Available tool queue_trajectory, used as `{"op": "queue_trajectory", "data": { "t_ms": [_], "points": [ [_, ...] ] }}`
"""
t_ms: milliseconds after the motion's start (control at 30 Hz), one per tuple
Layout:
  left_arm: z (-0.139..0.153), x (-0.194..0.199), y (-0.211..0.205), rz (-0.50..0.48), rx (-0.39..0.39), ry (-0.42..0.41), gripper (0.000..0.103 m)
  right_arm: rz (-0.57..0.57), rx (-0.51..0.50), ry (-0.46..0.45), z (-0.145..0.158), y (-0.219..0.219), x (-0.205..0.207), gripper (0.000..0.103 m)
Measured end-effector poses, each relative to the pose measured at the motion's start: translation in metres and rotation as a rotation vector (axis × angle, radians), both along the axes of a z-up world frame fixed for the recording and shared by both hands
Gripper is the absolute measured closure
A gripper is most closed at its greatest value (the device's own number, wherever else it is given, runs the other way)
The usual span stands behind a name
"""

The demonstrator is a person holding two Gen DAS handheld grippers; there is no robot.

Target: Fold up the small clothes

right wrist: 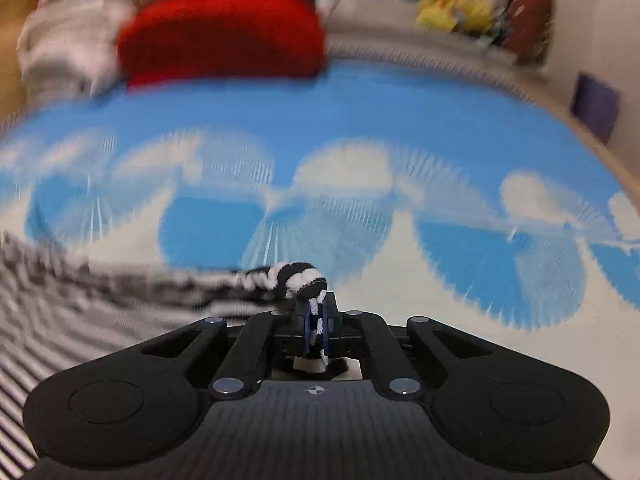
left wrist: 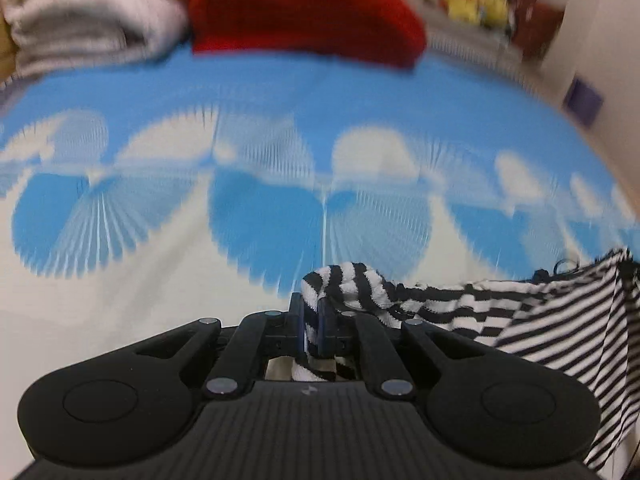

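Home: bedspread, plush toys

Both the left tool and the right tool point downward, jaws clamped tight.

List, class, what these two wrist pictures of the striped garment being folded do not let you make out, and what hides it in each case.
- Striped garment: kind and full shape unknown; left wrist view cuts it at the right edge, right wrist view blurs it.
- Yellow objects behind: too blurred to identify.
- Pale bundle beside the red cloth: blurred, cropped by the top edge.
- Person's hands: outside both views.
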State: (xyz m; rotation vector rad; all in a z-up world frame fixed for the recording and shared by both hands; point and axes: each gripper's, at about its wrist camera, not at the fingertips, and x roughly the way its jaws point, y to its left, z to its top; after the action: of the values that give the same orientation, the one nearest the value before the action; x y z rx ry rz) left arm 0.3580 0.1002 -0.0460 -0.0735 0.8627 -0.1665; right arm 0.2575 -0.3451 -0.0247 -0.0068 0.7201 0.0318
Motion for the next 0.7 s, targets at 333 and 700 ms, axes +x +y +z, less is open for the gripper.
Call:
{"op": "queue_trajectory", "data": {
  "t_ms": [333,700],
  "points": [
    [-0.022,-0.007,-0.017,-0.046,0.164,0.202,0.063,-0.002,-0.079,0.277,-0.035,0.016,0.007,0.081],
    [0.034,-0.123,0.06,-0.004,-0.168,0.225,0.062,-0.126,0.267,0.241,0.032,-0.059,-0.097,0.058]
  ]
}}
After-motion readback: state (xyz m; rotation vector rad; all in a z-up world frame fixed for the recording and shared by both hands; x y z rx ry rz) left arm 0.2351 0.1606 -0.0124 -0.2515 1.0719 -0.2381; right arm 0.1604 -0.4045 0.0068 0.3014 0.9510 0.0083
